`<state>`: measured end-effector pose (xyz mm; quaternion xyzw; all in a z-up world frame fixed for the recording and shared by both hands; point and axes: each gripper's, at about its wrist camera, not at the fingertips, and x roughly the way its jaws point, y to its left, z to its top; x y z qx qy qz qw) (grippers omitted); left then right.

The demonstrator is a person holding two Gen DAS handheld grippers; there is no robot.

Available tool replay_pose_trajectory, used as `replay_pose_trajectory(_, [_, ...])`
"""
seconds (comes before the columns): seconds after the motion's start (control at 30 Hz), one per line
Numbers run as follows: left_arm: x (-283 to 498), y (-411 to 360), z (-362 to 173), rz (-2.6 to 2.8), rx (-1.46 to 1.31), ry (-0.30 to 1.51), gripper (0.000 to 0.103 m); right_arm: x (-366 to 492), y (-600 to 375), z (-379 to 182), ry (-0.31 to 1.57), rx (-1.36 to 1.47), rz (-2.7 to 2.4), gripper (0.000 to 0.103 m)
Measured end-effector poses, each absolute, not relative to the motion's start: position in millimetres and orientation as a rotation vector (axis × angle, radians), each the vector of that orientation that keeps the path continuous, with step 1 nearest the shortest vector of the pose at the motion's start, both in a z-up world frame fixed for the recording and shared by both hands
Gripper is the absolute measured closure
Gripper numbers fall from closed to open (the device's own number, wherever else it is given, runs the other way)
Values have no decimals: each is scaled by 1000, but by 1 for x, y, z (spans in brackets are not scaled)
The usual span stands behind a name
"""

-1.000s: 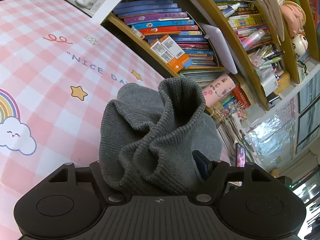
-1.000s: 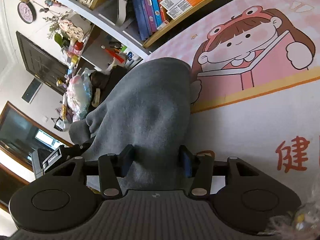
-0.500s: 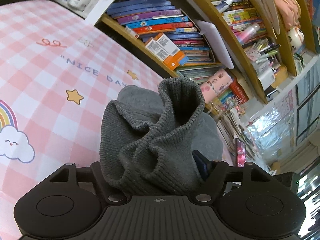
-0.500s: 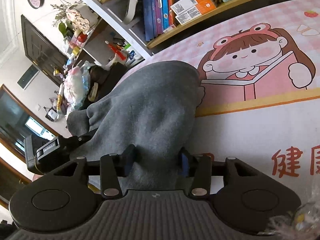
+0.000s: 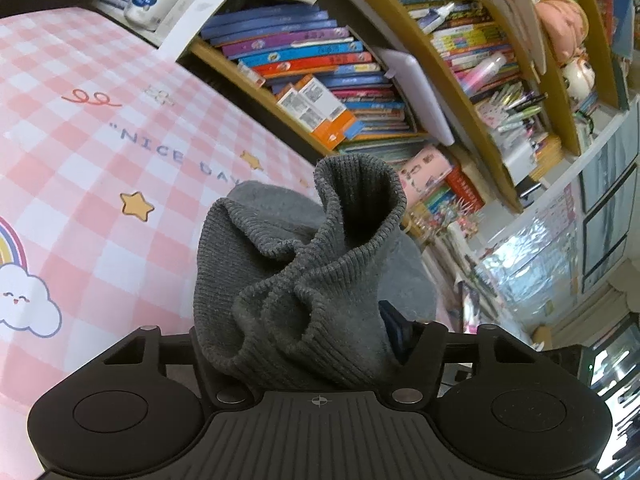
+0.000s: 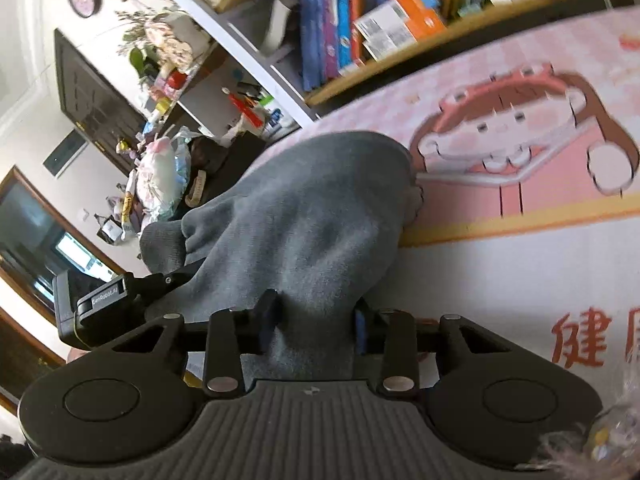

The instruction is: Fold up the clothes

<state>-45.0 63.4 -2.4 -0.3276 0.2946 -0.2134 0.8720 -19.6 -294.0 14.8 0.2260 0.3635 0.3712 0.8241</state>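
- The left gripper [image 5: 298, 336] has the ribbed end of a grey knit garment [image 5: 304, 280] bunched thick between its fingers, and its jaws are closing on that wad; the left finger is buried in cloth, so only the right blue pad [image 5: 394, 330] shows.
- The right gripper [image 6: 314, 320] pinches the smoother end of the same garment [image 6: 304, 220], its jaws closing too, with cloth filling the gap between them.
- From both grips the garment runs forward and lies on the pink patterned cloth [image 5: 80, 168] covering the surface, near the bookshelf [image 5: 360, 80].
- Whether it is a sock or a small sleeve is hard to tell through the fisheye.
- It looks light, soft and floppy, stretchy at the ribbing, and unlikely to slip.
- It is best held at opposite ends, flat at the edge rather than by a bunch, so it spreads cleanly for a fold.
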Motion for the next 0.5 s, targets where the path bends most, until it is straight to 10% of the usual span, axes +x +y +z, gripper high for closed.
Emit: replay_pose_trajectory(0.5, [-1, 66, 37, -489, -672, 535, 42, 14, -292, 55, 655, 471, 776, 70])
